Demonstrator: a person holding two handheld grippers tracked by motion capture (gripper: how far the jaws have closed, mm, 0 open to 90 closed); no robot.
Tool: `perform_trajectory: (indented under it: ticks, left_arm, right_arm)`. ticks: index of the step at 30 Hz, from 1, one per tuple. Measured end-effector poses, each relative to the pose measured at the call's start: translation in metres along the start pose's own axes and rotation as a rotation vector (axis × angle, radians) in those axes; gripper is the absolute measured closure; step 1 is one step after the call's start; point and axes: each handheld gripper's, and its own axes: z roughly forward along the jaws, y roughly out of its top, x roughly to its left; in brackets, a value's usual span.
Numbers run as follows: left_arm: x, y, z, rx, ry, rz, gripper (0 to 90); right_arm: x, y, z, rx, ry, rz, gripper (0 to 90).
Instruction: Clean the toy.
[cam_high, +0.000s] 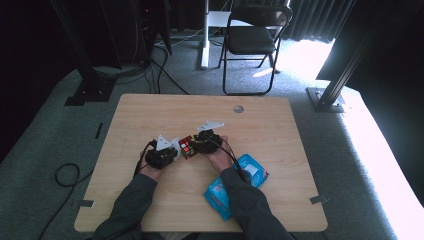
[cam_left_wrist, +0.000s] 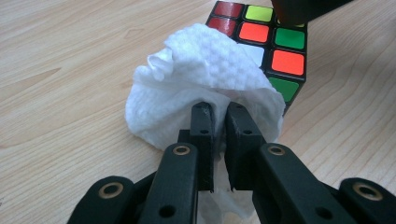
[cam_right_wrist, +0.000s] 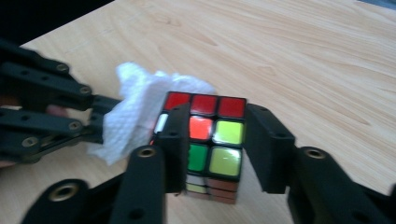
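Left gripper (cam_left_wrist: 219, 116): its jaws are closed on a crumpled white wet wipe (cam_left_wrist: 201, 88); the wad bulges out beyond the jaw tips.
Right gripper (cam_right_wrist: 215, 135): its jaws clamp a Rubik's cube (cam_right_wrist: 210, 140) from two opposite sides and keep it just above or on the wooden table (cam_high: 150, 115); I cannot tell which.
Key relation: the cube lies straight ahead of the left gripper, and the wipe is touching the cube's face on that side. From the high view, the cube (cam_high: 186, 147) sits between the two grippers, with the left gripper (cam_high: 172, 150) on its left and the right gripper (cam_high: 196, 145) on its right.
Next move, as I judge: the wipe must rub over the face, so the left gripper is the working one and the right one only holds.
Near the person's right forearm: a blue pack of wet wipes (cam_high: 235, 185).
Farther: a black folding chair (cam_high: 252, 37) on the grey carpet behind the table.
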Motion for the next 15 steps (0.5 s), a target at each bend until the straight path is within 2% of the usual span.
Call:
perform_trajectory:
  ticks: [5, 15]
  left_arm:
    - [0.0001, 0.0004, 0.0, 0.002, -0.001, 0.005, 82.8]
    - [-0.0027, 0.0022, 0.0016, -0.001, -0.006, 0.008, 82.8]
  right_arm:
    - [-0.0059, -0.0003, 0.0032, 0.021, -0.016, 0.05, 67.1]
    - [-0.0097, -0.0004, 0.0062, 0.047, 0.006, 0.112, 67.1]
